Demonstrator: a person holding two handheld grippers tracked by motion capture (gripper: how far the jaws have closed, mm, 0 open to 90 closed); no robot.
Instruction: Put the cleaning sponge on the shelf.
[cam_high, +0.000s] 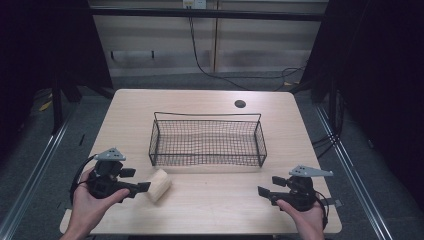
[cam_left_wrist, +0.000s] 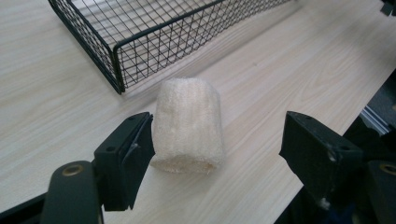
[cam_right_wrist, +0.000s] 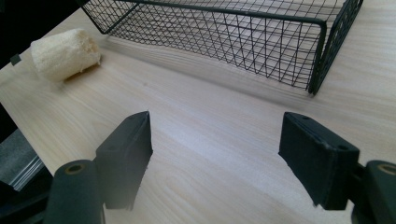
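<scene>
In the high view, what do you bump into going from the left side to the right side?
left gripper → loofah roll → wire basket → right gripper

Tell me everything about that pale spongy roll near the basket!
The loofah piece is a short, stubby cylinder, cream-coloured, with a rough fibrous surface. It lies on its side on the wooden table, just outside the wire basket's near-left corner, apart from it. The left gripper's open jaws flank it; one looks against its side.

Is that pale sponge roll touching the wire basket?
Apart. The left gripper view shows bare table between the sponge roll and the wire basket.
</scene>
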